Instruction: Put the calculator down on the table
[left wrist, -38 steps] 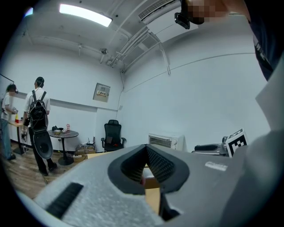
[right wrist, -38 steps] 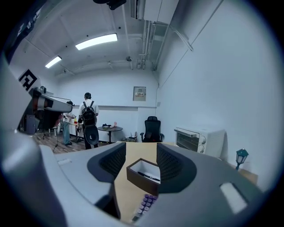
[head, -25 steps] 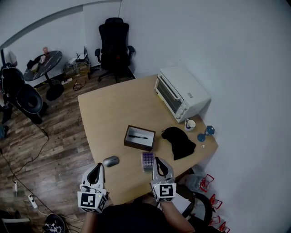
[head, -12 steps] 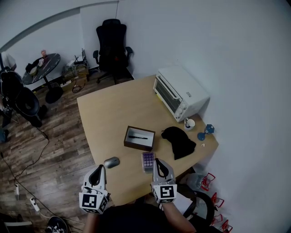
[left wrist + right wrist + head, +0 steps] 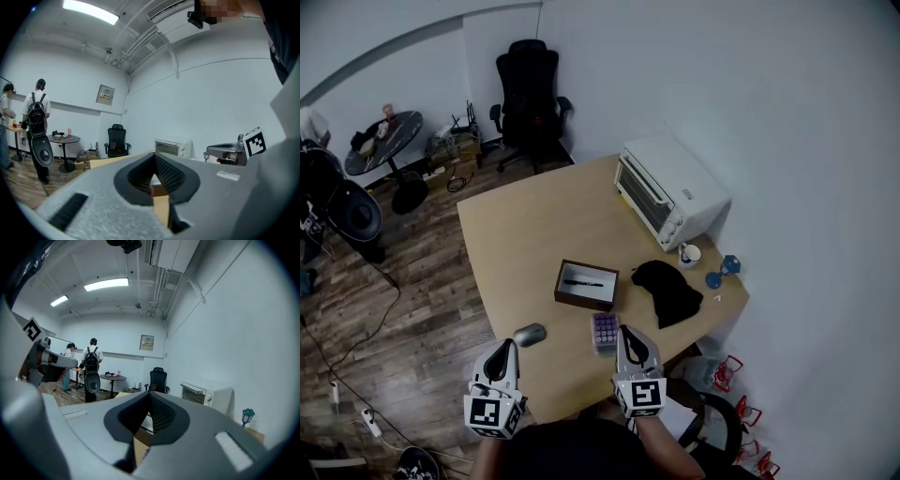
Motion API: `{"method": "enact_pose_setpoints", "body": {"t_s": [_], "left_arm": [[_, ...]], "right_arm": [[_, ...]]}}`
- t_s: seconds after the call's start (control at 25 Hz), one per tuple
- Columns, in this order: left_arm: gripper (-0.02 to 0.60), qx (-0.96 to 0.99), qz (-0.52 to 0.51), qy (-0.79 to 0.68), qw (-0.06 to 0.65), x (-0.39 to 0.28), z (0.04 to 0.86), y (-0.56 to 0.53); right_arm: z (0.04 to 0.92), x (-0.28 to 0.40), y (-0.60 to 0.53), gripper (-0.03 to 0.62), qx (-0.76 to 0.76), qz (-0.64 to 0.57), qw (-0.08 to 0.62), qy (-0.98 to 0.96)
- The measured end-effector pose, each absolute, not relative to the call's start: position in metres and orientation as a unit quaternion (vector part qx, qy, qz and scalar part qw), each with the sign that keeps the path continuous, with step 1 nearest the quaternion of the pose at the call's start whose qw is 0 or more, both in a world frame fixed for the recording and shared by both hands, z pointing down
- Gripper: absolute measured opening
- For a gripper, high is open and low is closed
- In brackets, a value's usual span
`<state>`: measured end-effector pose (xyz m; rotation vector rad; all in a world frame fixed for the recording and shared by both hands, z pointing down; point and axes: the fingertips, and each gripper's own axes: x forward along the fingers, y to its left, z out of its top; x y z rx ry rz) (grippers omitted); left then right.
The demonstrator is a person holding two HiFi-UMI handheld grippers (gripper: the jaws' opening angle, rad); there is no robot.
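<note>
Purple calculator (image 5: 604, 331) on wooden table (image 5: 525, 244), just beside right gripper (image 5: 625, 331), jaws pressed together

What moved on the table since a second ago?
Nothing visibly moved. The calculator lies flat on the table as before, just ahead of the right hand-held gripper. The mouse sits ahead of the left hand-held gripper. Both grippers stayed shut and empty, and the box kept its place.

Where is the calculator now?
In the head view, the calculator lies on the table near its front edge, right of the mouse, beside the right tool.
</note>
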<state>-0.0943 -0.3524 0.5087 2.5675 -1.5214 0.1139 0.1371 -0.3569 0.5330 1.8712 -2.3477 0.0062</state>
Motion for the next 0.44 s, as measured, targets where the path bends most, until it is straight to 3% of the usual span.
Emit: {"method": "enact_pose_setpoints", "body": {"t_s": [0.44], "left_arm": [[-0.003,0.846,0.044,-0.529,0.051,-0.1036,0.519,-0.3546]], "right_arm": [[0.5377,0.1378,-0.3563,0.011,0.617,0.01,0.067,-0.784]]}}
